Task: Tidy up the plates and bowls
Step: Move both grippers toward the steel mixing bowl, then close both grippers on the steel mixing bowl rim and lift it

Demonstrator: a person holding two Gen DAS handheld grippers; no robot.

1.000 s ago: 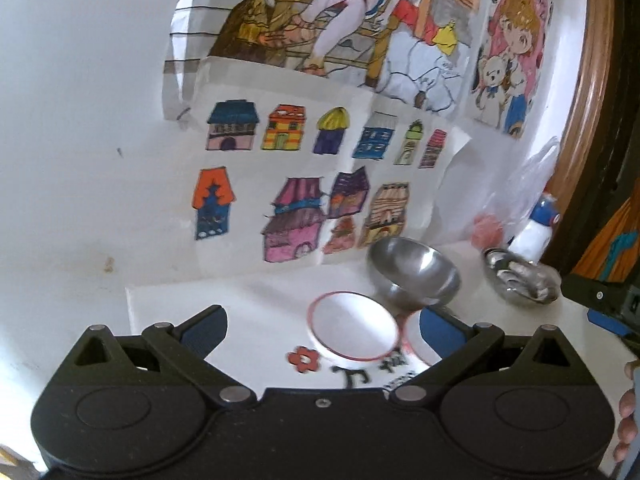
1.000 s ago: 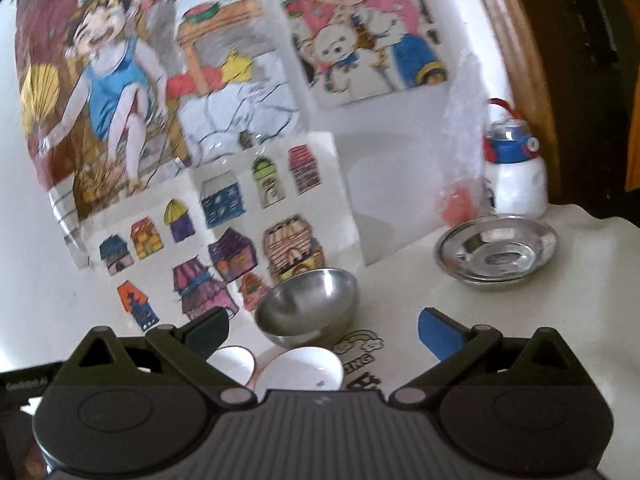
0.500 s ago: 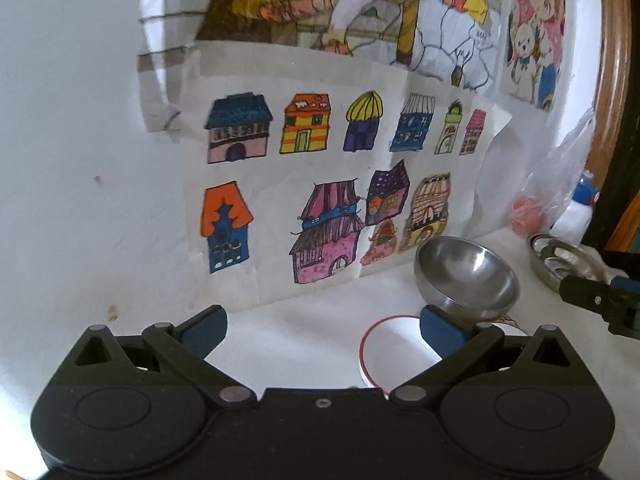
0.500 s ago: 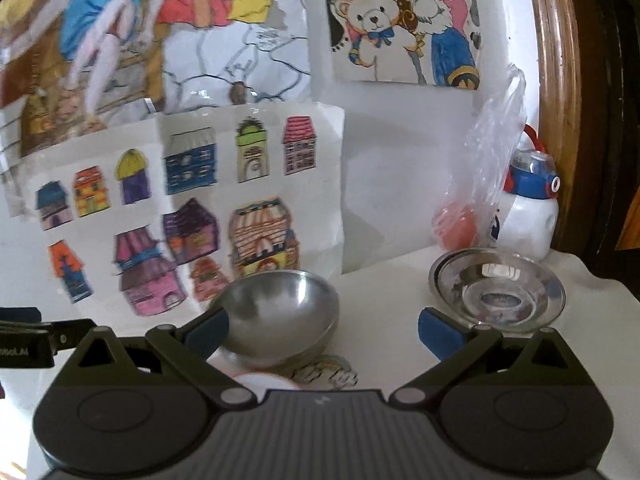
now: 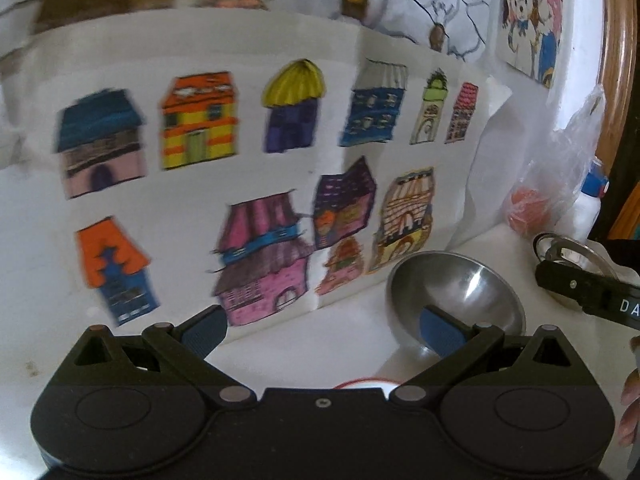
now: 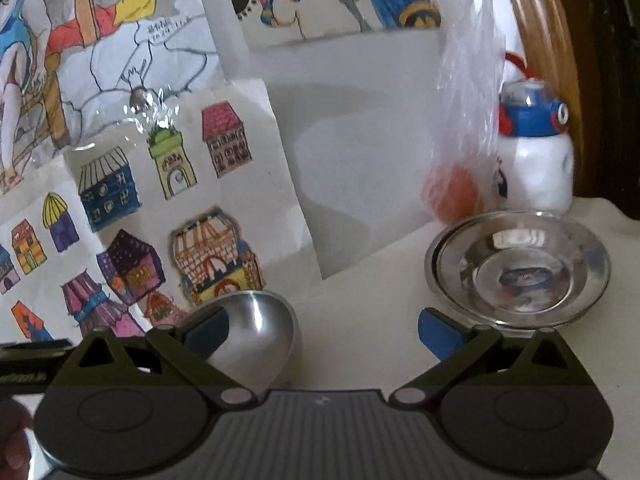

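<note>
White cloth-covered table [image 6: 360,320], bearing all items below; backed by a wall hung with a sheet of coloured house drawings [image 5: 248,184] and larger cartoon pictures above it.

Left gripper [image 5: 322,330]: black body, blue-padded fingers, jaws wide apart, nothing between them. Held low over the table near the wall, its right finger in front of the steel bowl.

Right gripper [image 6: 322,332]: same make, jaws likewise spread and empty. The steel bowl lies behind its left finger, the steel plate just beyond its right finger.

Steel plate [image 6: 518,270]: shallow, round, upright, at the far right of the table, apart from the other dishes. Empty, as far as its reflections allow.

Steel bowl [image 5: 454,298]: hemispherical, tilted so its mouth faces partly toward the left wrist camera; stands near the foot of the house drawings, well apart from the steel plate.

White bottle [image 6: 536,160]: blue and red cap, behind the steel plate by the wooden frame. Not a task item.

Clear plastic bag [image 6: 460,128]: holds something orange; beside the bottle.

Red-rimmed white dish [image 5: 368,385]: only a sliver shows above the left gripper's body; type uncertain.

Status, judged: little done. No dish is stacked or nested, none is in hand. Remaining: gather the bowl, plate and white dish into sorted groups.
</note>
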